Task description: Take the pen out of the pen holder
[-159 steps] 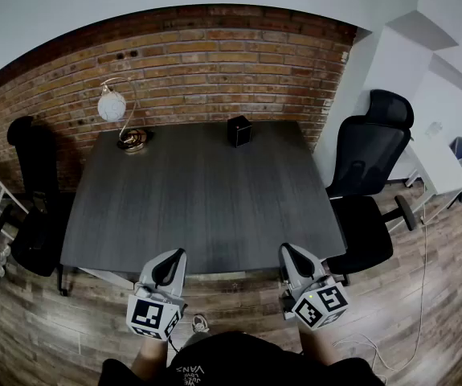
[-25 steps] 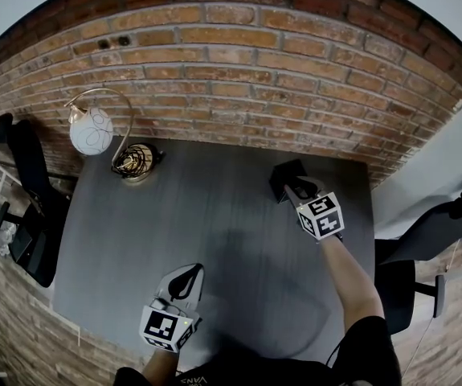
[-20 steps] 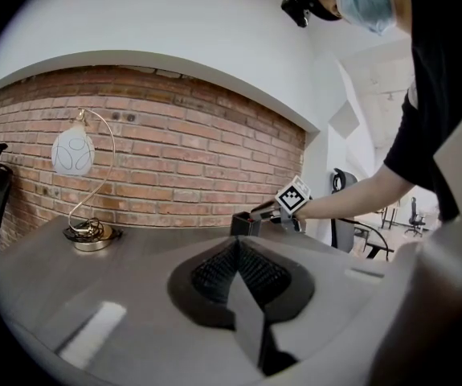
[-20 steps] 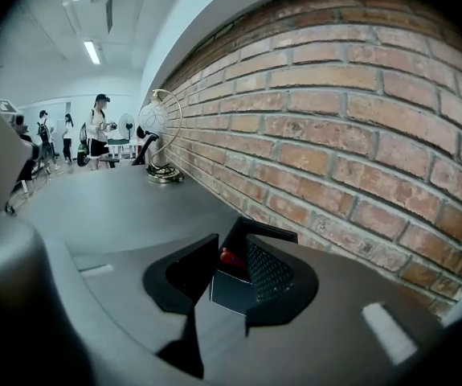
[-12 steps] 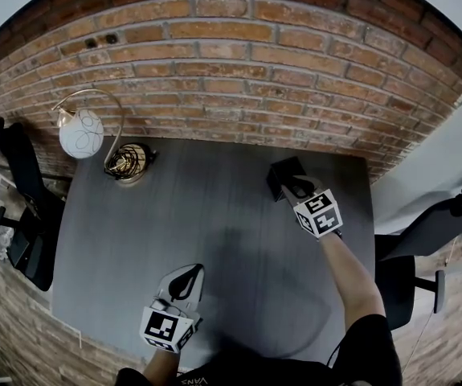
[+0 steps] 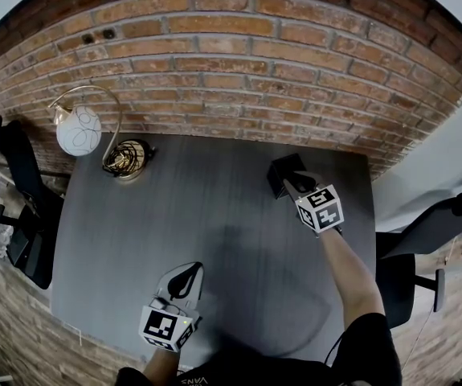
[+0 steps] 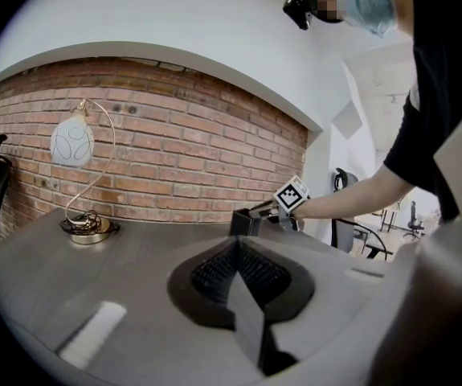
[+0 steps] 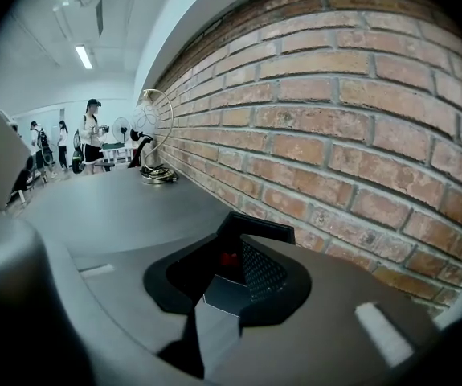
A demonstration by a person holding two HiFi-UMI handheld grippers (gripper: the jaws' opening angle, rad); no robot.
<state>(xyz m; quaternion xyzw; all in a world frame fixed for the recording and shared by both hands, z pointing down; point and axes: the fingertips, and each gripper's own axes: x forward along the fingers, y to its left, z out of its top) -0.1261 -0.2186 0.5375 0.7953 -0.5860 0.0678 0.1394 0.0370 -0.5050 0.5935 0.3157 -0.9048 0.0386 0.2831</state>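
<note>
— Where is the pen (image 8: 229, 257) seen?

— Only a small red bit of it is seen, in the right gripper view, between the jaws of the right tool (image 8: 235, 252). The rest is hidden down in the black pen holder (image 8: 256, 228).

— Is the right tool clenched?

— Yes. It looks pinched onto that red bit, with the jaws drawn close on it.

— Where is the pen holder placed?

— In the head view it is found at 2 o'clock on the dark grey worktop (image 6: 214, 207), near the back edge. Part of it is covered by the right tool, which lies across its 5 o'clock side.

— What is seen around it?

— A brick wall (image 6: 239, 71) is stood just behind it, at 12 o'clock. A lamp (image 6: 78, 130) with a round white shade is set at 10 o'clock on the worktop, well apart from the pen holder. A black chair (image 6: 26, 175) is parked at 9 o'clock and another chair (image 6: 431, 236) at 4 o'clock, both off the worktop.

— And the left tool (image 6: 187, 272)?

— It is held at 6 o'clock, over the near edge of the worktop and well apart from the pen holder. Its jaws are pressed together and nothing is gripped.

— Is anything seen far off?

— Some people (image 8: 92, 135) are seen standing far away in the right gripper view, past the lamp.
</note>
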